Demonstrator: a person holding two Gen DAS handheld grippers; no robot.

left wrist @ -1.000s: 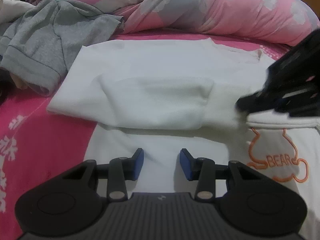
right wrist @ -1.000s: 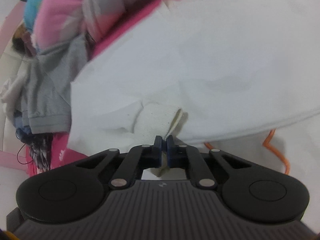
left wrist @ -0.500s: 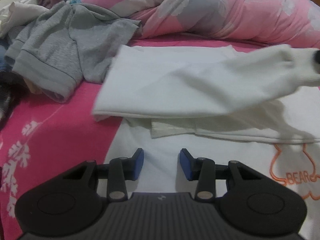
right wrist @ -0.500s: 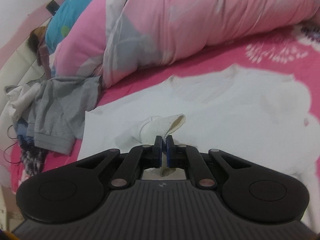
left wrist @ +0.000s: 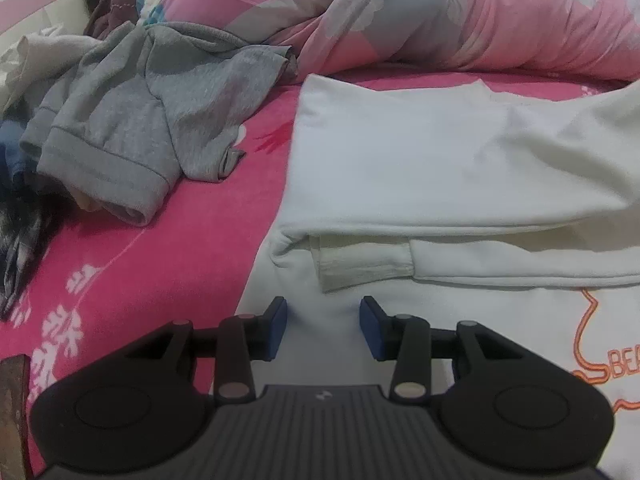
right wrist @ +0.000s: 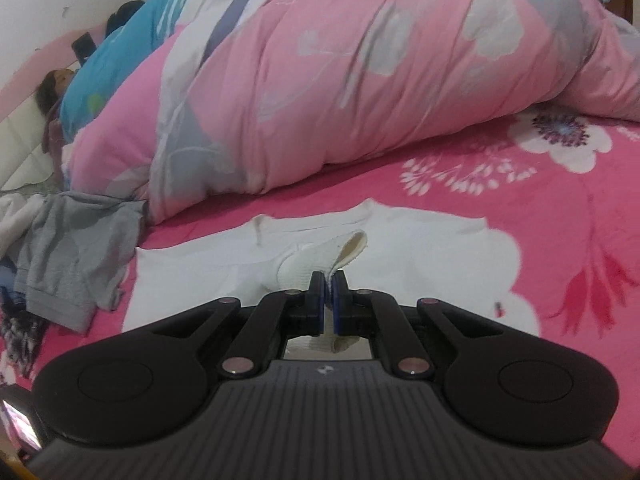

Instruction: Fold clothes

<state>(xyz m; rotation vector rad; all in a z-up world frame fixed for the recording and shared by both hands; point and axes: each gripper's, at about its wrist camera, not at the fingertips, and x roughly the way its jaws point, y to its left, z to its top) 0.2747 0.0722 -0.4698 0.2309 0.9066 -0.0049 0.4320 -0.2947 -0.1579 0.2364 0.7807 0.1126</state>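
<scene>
The white sweatshirt [left wrist: 440, 168] lies on the bed [left wrist: 168, 240], one side and its sleeve folded across the body. The right gripper [right wrist: 329, 292] has its fingers closed on the other sleeve's cuff [right wrist: 320, 258], lifted. The left gripper [left wrist: 323, 326] hovers over the hem, fingers apart and empty. Judging by this, folding is midway; a grey garment [left wrist: 132, 120] lies crumpled nearby.
</scene>
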